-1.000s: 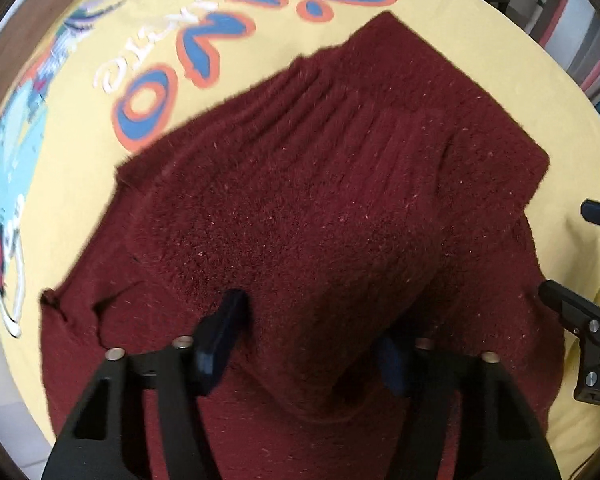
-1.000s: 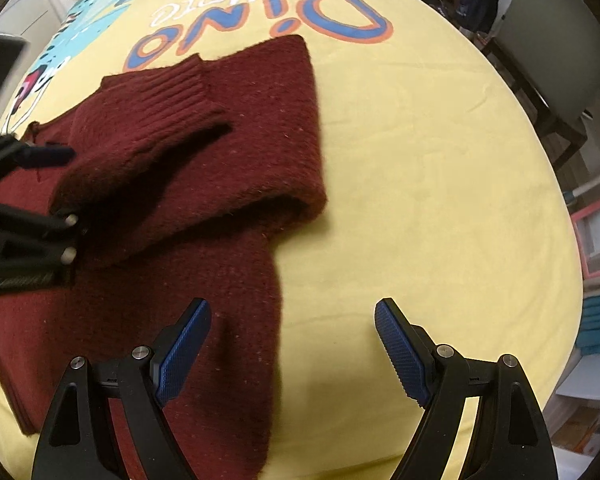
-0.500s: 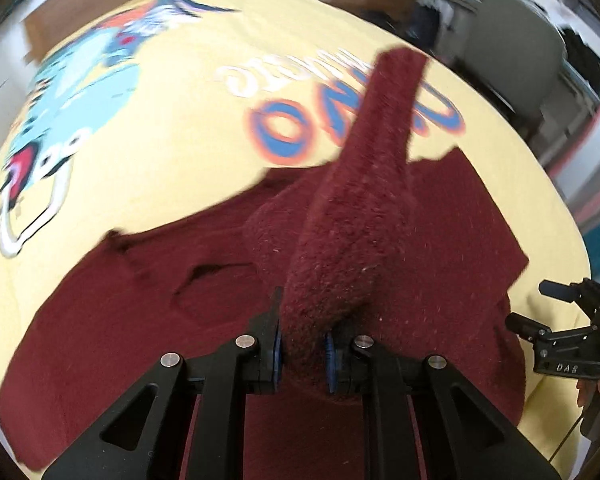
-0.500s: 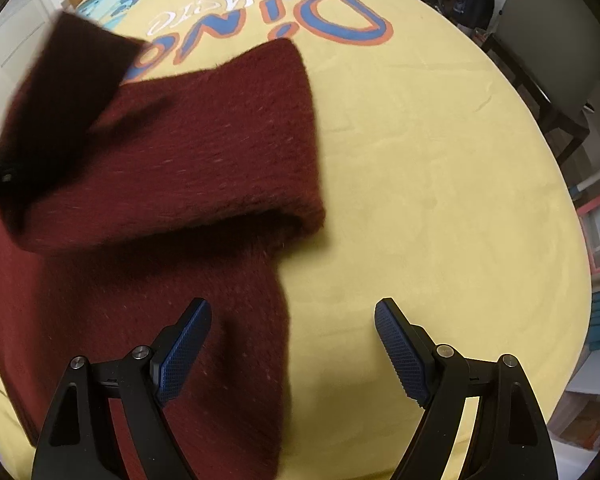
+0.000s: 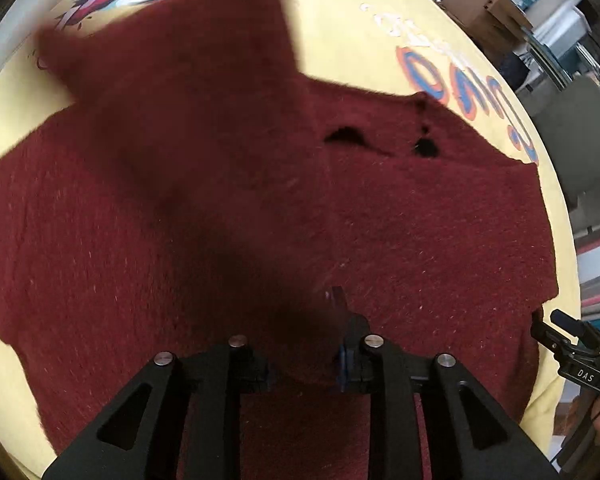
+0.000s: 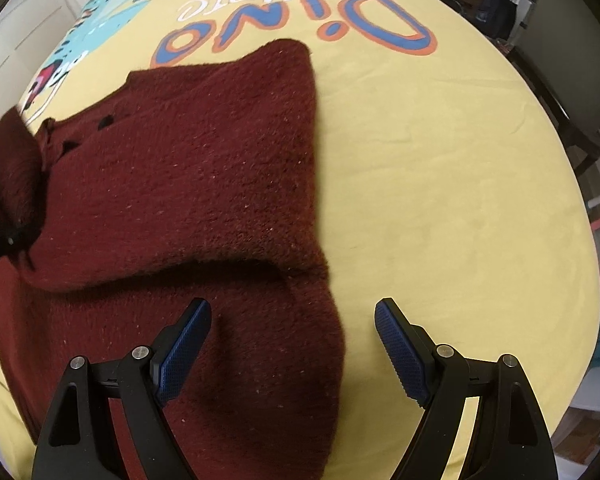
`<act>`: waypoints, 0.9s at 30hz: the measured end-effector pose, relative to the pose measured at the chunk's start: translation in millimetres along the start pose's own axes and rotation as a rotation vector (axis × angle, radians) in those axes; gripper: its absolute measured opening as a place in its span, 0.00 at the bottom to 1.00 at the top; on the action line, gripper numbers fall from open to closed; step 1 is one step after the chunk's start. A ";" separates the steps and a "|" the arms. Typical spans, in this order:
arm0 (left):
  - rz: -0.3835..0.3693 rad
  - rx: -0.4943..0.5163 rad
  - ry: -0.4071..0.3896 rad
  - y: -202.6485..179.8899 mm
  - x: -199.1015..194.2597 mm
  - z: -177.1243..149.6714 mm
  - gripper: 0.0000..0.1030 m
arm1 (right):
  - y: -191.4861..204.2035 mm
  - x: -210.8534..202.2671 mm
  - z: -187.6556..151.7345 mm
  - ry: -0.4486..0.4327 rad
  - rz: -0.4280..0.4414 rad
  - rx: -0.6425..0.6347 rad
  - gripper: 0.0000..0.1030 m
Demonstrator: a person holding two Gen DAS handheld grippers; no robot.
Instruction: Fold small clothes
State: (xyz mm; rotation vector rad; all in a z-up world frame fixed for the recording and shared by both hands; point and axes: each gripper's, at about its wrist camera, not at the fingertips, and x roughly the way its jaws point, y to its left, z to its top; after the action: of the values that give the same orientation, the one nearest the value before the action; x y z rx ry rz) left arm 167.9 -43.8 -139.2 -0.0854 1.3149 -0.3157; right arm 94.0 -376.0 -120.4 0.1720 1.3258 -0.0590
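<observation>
Garment: dark red knitted sweater (image 6: 204,184) lies spread on the yellow printed cloth (image 6: 440,184), its body toward the cloth's left side; your right half of the cloth is bare.

Sleeve: one sleeve (image 5: 172,92) is lifted off the body and blurred in the left wrist view; its cuffed end reaches toward the far edge, over the printed cartoon.

Left gripper (image 5: 304,364): jaws have just been opening a little from their tightest, yet they stand narrow, and the base of the sleeve runs down between them. It looks pinched; motion blur hides the left pad.

Right gripper (image 6: 292,344): fingers spread wide, holding nothing. It hangs above the sweater's right border, the left pad (image 6: 188,340) over the knit, the right pad over bare cloth.

Right-hand fold: the sweater's right side is already laid over the body, its folded border running from near edge to far edge.

Governing relation: the sleeve's long axis runs away from your left fingers toward the far edge, so it lies along the garment, not across it. Your left hand alone has it; the right is nearer the folded border.

Judgement: the next move probably calls for laying the sleeve flat over the body, then releasing.
</observation>
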 end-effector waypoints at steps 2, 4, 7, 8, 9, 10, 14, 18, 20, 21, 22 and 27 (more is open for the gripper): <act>0.003 -0.019 0.012 2.9 0.0 1.1 0.28 | 1.0 2.5 2.1 0.003 0.002 -0.002 0.82; 0.012 -0.029 0.019 1.8 -3.6 -0.9 0.36 | 0.8 3.3 3.1 0.004 0.001 -0.004 0.82; 0.035 -0.038 0.036 7.7 -5.3 -1.9 0.51 | 1.4 3.9 3.7 0.003 0.001 -0.003 0.82; 0.039 -0.039 0.042 10.8 -6.5 -2.5 0.53 | 1.2 3.9 4.2 0.002 0.002 -0.001 0.82; 0.045 -0.038 0.044 15.0 -8.1 -3.9 0.57 | 1.4 4.3 4.3 0.001 0.002 0.001 0.82; 0.053 -0.037 0.046 17.2 -12.9 -9.9 0.64 | 1.5 4.4 4.1 0.000 0.003 0.002 0.82; 0.082 -0.039 0.060 31.5 -18.0 -16.3 0.83 | 1.7 4.7 2.4 0.000 0.008 0.003 0.82; 0.083 -0.047 0.035 51.7 -36.5 -19.1 0.99 | 4.7 6.5 2.7 0.001 0.012 -0.002 0.82; 0.094 -0.039 0.003 61.9 -51.0 -16.5 0.99 | 5.6 6.2 2.1 0.001 0.013 -0.006 0.82; 0.100 -0.037 -0.017 65.4 -57.2 -13.2 0.99 | 6.5 5.8 2.0 0.001 0.013 -0.008 0.82; 0.106 -0.038 -0.037 69.0 -63.5 -8.2 0.99 | 7.6 5.6 2.0 0.000 0.014 -0.010 0.83; 0.104 -0.093 -0.062 87.8 -71.9 20.3 0.99 | 12.0 3.2 2.0 -0.006 0.013 -0.020 0.82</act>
State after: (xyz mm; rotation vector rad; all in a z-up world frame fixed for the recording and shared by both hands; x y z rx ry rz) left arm 187.5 57.4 -87.7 -0.1039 1.2670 -0.1627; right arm 98.4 -364.3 -121.9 0.1638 1.3185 -0.0352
